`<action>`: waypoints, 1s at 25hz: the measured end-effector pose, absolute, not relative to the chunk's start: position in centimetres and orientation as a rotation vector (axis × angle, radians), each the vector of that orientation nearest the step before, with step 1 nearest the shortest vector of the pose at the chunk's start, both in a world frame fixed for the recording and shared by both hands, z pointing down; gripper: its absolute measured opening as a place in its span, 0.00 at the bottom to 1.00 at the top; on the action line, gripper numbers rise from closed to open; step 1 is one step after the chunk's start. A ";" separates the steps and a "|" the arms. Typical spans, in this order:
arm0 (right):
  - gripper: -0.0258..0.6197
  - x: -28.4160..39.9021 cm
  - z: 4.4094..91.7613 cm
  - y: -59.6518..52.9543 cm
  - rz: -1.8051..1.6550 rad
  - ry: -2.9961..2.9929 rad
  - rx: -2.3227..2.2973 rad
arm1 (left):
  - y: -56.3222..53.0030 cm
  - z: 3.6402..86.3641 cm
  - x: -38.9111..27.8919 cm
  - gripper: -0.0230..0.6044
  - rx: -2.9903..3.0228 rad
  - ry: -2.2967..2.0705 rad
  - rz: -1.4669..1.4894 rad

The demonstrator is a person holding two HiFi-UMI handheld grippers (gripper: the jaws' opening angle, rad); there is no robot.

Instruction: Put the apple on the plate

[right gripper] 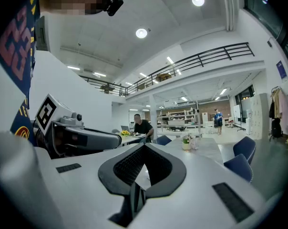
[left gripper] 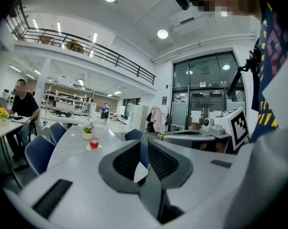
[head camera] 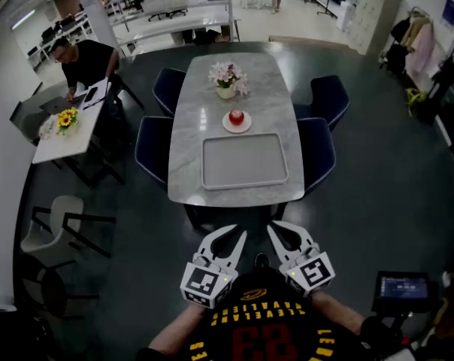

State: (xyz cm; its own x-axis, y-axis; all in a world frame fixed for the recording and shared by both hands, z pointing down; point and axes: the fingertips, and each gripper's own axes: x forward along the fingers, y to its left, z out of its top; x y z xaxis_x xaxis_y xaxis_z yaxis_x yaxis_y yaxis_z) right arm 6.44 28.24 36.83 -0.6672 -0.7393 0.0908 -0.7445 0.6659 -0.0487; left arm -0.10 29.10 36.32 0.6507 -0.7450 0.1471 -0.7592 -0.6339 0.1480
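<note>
A red apple sits on a small white plate in the middle of the marble table, just beyond a large empty grey tray. Both grippers hang close to my chest, well short of the table's near edge. The left gripper has its jaws a narrow slit apart with nothing between them. Nothing is in the right gripper, whose tips touch. The left gripper view looks past the left gripper to the apple, far off. In the right gripper view the right gripper is shut.
A pot of pale flowers stands behind the plate. Dark blue chairs line both long sides of the table. A person sits at a side desk on the left. A black device is at my lower right.
</note>
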 end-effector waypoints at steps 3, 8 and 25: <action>0.05 6.4 36.9 28.5 0.117 -2.802 1.243 | 29.3 36.4 0.0 0.12 2.665 -1.230 0.102; 0.05 6.0 36.5 28.6 0.171 -2.782 1.277 | 29.4 35.5 -0.5 0.12 2.662 -1.239 0.093; 0.05 5.9 36.3 23.7 0.282 -2.756 1.437 | 24.2 36.1 -8.1 0.12 2.493 -1.249 -0.052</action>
State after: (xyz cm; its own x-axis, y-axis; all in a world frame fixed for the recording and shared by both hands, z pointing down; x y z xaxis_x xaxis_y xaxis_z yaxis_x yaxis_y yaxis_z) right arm 5.86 23.73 36.28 -0.5758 -0.8113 0.1014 -0.8150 0.5597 -0.1500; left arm -8.08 24.19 36.10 0.6103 -0.7826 0.1224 -0.7698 -0.5496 0.3245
